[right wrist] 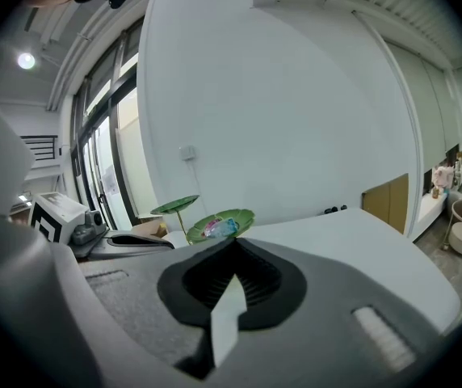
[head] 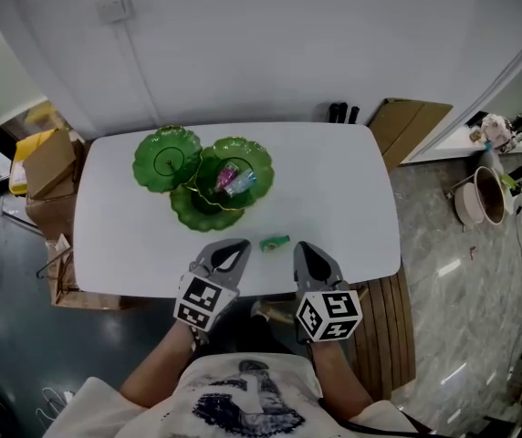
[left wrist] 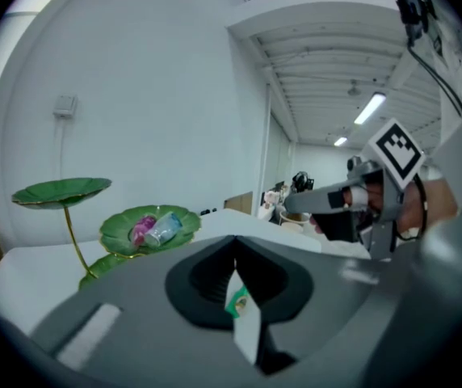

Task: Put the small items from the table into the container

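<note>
Small green item (head: 275,242) on white table (head: 352,181) — markings too small to read

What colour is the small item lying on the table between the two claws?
The small item is green, and it shows best in the head view.

No legible writing in any view.
The only sign-like marks are black-and-white square code patterns on the left tongs (head: 240,245) and right tongs (head: 303,247); the dark print on the person's shirt (head: 243,400) shows no readable words.
</note>
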The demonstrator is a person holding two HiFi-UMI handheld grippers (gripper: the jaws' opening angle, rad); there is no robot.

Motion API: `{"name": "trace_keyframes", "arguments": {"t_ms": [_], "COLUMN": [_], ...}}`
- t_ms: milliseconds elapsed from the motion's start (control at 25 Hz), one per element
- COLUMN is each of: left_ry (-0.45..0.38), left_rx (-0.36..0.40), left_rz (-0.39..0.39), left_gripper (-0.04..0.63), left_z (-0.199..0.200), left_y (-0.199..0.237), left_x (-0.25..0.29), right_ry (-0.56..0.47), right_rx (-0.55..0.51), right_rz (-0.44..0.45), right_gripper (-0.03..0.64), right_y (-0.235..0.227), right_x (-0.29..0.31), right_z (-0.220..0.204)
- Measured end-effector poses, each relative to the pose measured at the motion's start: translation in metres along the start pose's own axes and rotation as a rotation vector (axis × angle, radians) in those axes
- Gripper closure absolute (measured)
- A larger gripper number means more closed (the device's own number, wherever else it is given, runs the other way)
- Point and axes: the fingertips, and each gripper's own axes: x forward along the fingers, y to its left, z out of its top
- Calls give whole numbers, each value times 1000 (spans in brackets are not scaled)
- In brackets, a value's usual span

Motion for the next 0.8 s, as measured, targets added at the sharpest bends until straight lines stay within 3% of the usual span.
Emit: {"name": "trace_keyframes", "arguments": {"t_ms": [400,800], "left_ry": [93,190], "left_rx": [-50,-70], "left_rz": [-46,-117], "left_gripper": [577,461], "left_z": [-27,-53], "left_y": [-17,-28], "left_x": [56,100], "right_ry": [47,94], "right_rx": [30,58], "right_rz": [10,26], "right_gripper": [618,618], "right_y": [-53,-80], "right_x": [12,33], "right_z": [-12,-32]}}
